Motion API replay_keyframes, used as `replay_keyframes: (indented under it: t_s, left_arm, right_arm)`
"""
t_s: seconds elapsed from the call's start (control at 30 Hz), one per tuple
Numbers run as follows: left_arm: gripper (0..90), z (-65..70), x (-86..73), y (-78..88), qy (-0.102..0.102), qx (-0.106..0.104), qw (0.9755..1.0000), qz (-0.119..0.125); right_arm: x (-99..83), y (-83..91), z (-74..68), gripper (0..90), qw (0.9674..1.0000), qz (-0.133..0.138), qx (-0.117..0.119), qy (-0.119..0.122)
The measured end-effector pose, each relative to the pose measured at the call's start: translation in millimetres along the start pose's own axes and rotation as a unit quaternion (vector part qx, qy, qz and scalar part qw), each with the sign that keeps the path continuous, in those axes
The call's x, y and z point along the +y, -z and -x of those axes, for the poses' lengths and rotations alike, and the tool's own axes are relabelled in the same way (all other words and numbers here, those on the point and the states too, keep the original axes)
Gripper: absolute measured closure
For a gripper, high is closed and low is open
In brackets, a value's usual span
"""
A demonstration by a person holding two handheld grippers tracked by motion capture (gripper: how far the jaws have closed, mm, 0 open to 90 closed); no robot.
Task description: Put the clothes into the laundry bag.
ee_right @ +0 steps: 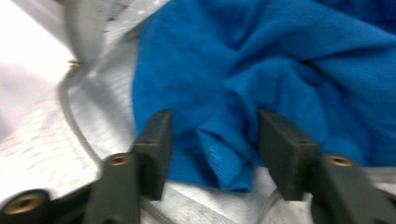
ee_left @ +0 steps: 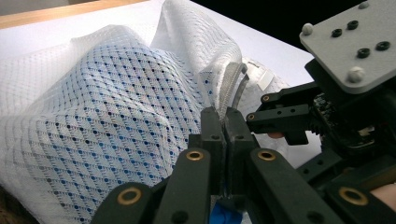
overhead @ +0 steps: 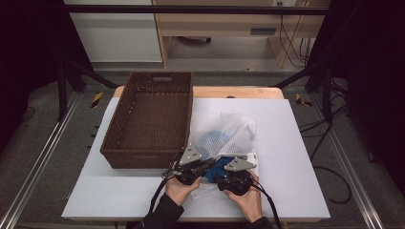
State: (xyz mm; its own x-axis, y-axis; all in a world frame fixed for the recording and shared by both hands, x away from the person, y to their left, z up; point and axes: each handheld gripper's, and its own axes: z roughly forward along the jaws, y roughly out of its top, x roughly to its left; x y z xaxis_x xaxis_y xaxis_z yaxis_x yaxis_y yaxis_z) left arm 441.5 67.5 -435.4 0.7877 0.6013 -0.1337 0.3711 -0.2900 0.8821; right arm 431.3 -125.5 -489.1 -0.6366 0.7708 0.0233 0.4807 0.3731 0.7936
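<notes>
While the left tongs (ee_left: pixel 223 122) pinch the mesh bag (ee_left: pixel 107 116), the released right tongs (ee_right: pixel 215 140) straddle the blue cloth (ee_right: pixel 280 60), still half out.

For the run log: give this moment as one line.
left gripper: shut on mesh bag edge | right gripper: open around blue cloth fold | wicker basket: left of bag | stage: cloth at bag mouth

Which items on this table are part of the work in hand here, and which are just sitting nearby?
In the job:
- white mesh laundry bag, its zipper edge pinched by the left gripper
- blue cloth at the bag's mouth, between the right gripper fingers, which stand apart

Lying about:
- brown wicker basket, to the left of the bag
- white table mat
</notes>
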Motion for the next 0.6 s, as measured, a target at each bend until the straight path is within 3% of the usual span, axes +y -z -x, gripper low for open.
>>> replay_keyframes:
  t_s: [0.1,0.13,0.2,0.27,0.37,0.43,0.6]
  left_arm:
    - [88.8,1.8,0.0,0.5,-0.001,-0.001,1.0,0.001]
    - [88.8,2.1,0.0,0.8,-0.002,-0.001,1.0,0.001]
    - [88.8,2.2,0.5,2.0,-0.002,-0.002,1.0,0.003]
    - [88.8,1.8,1.2,3.3,-0.001,-0.003,1.0,0.005]
    - [88.8,1.5,3.5,6.1,-0.003,-0.004,0.9999,0.01]
    - [88.9,2.2,6.5,7.5,-0.004,-0.007,0.9999,0.014]
    - [88.9,6.8,10.9,9.4,-0.013,-0.011,0.9996,0.021]
  right_arm:
    - [1.4,0.0,2.7,77.8,0.9993,-0.006,-0.035,0.01]
    - [2.5,0.6,6.8,81.5,0.9995,-0.009,-0.029,-0.01]
    - [4.6,1.2,11.8,83.8,0.9993,-0.013,-0.017,-0.03]
    - [7.0,1.5,14.3,84.2,0.9993,-0.001,-0.011,-0.034]
    - [16.4,7.1,19.2,83.8,0.9961,0.063,0.022,-0.058]
    - [25.7,9.8,22.3,83.8,0.9937,0.083,0.033,-0.067]
    - [33.8,-15.1,29.7,84.6,0.9964,0.062,0.005,-0.058]
